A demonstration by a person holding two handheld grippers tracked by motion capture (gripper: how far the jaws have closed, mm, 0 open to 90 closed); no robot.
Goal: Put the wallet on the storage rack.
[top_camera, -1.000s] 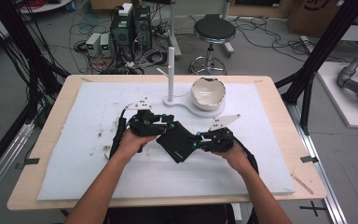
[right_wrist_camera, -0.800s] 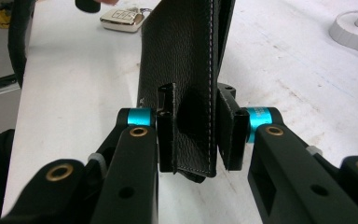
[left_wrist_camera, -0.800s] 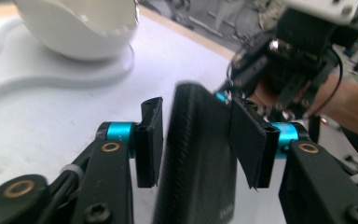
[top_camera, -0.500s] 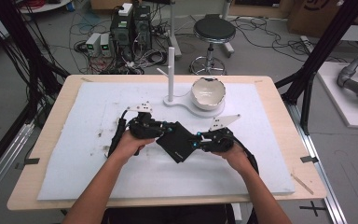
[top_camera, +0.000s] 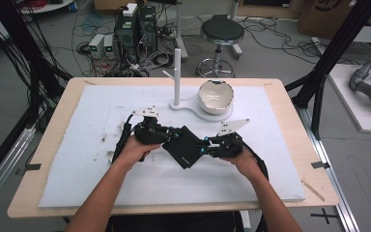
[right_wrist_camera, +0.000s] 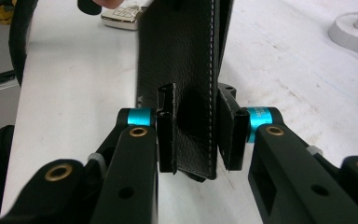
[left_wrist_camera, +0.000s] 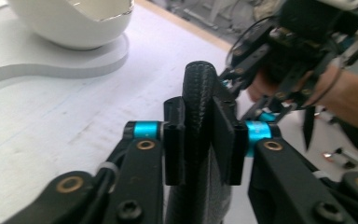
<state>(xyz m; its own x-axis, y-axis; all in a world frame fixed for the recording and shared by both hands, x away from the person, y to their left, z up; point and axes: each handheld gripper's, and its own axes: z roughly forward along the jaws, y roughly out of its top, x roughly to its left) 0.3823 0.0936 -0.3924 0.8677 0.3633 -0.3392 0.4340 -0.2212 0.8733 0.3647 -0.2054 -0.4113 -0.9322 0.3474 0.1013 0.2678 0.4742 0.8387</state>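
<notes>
A black leather case (top_camera: 186,147) with pale stitching hangs just above the white mat between both grippers. My left gripper (top_camera: 171,137) holds its left corner; its jaws have just been closing, and in the left gripper view its pads (left_wrist_camera: 175,140) press on the case's textured edge (left_wrist_camera: 199,93). My right gripper (top_camera: 204,147) is shut on the opposite corner. In the right gripper view the stitched leather (right_wrist_camera: 177,56) stands upright between the pads (right_wrist_camera: 167,135). The right gripper also appears far off in the left gripper view (left_wrist_camera: 279,70).
A white bowl (top_camera: 215,95) with a jagged rim sits on a flat white base (top_camera: 188,107) that carries an upright post (top_camera: 177,72), just behind the grippers. A white foam mat (top_camera: 77,145) covers the wooden table. The bowl (left_wrist_camera: 70,23) is close at the upper left.
The left gripper's jaws have closed onto the case's left corner. Both hands and the case have stayed where they were.
</notes>
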